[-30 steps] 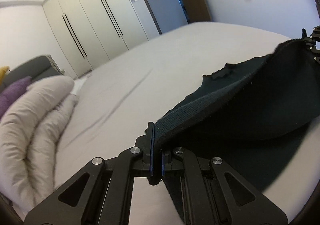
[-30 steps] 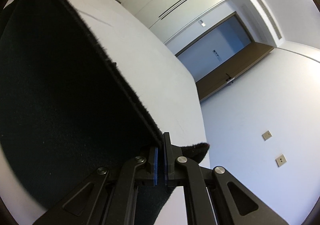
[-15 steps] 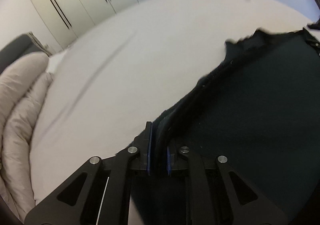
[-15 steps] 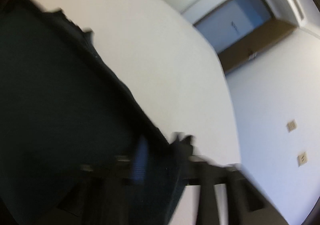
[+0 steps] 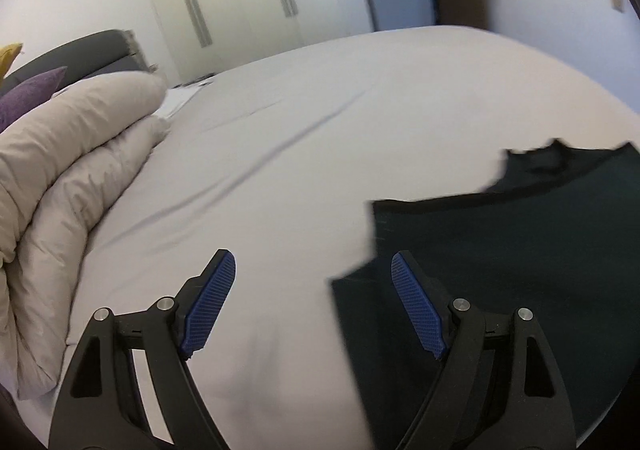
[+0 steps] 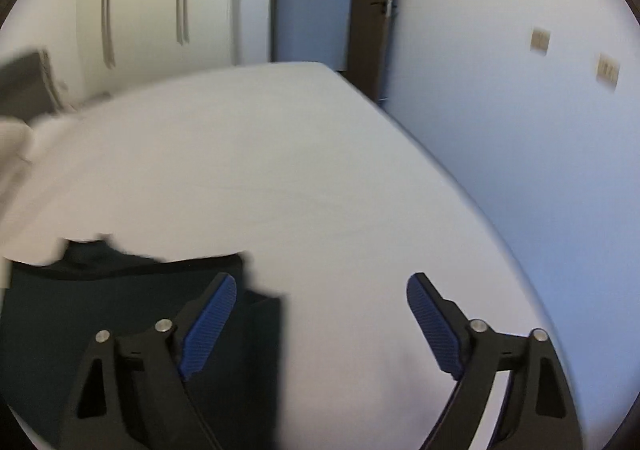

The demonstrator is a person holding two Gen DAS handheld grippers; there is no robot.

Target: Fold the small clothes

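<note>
Holding nothing, my left gripper (image 5: 312, 270) and right gripper (image 6: 322, 290) gape wide over the bed (image 5: 304, 137); dark garment (image 5: 520, 250) lies flat between them; door sign unreadable.

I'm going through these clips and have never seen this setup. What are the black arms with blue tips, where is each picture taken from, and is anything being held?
There is no robot here. A person holds a two-finger gripper in each hand, and a fisheye camera on each looks forward along its fingers. The black arms are those fingers; the blue parts are grip pads.

One picture is from the left gripper, the other from the right gripper. Both stand wide open and hold nothing.

They are over a bed with a pale sheet. A dark garment lies flat on it, partly folded over itself; the right view shows it too. A bunched duvet and a purple pillow lie at the left.
</note>
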